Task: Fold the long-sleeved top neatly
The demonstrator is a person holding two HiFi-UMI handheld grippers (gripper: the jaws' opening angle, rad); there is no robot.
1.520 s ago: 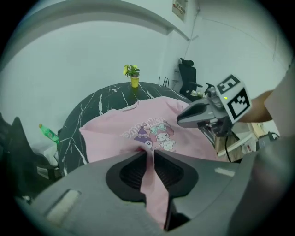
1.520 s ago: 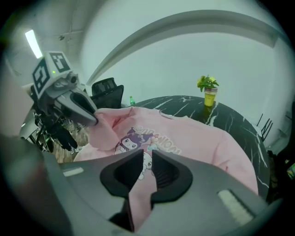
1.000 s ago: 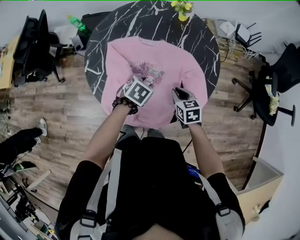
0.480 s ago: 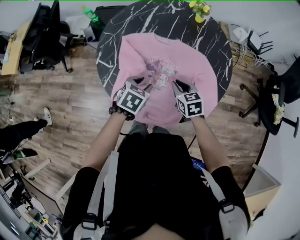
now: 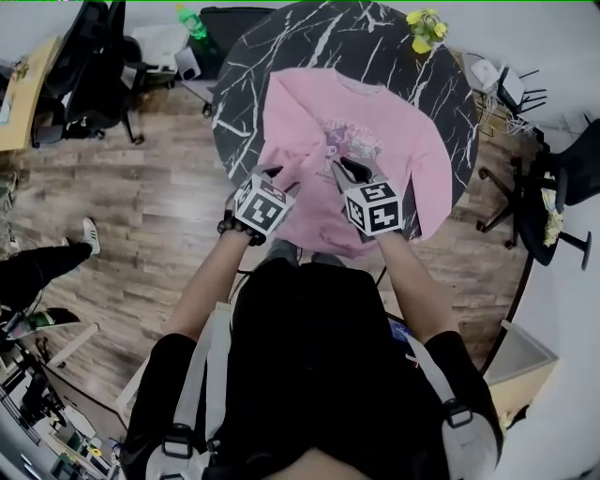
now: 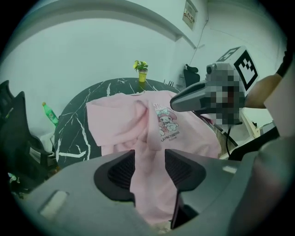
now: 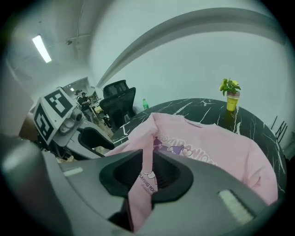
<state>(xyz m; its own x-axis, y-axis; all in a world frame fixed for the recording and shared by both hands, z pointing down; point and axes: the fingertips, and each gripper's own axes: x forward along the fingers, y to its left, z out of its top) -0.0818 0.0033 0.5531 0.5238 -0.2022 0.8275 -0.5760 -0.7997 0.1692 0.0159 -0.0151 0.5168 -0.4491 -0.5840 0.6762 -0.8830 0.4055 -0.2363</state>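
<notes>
- The pink top (image 5: 394, 141) lies flat on the round table (image 5: 239, 103), collar toward the far rim and hem toward the person, so its long axis runs far to near.
- Two folds of its near part are lifted off the table.
- The left gripper (image 6: 150, 161) has just been opening its jaws, but one fold fills the gap and touches both pads.
- The right gripper (image 7: 148, 168) is clamped on a thin fold.
- Bare marble lies left of the top and beyond the collar.
- The right sleeve runs near the rim.
- A potted plant (image 5: 424, 26) stands at the far rim.
</notes>
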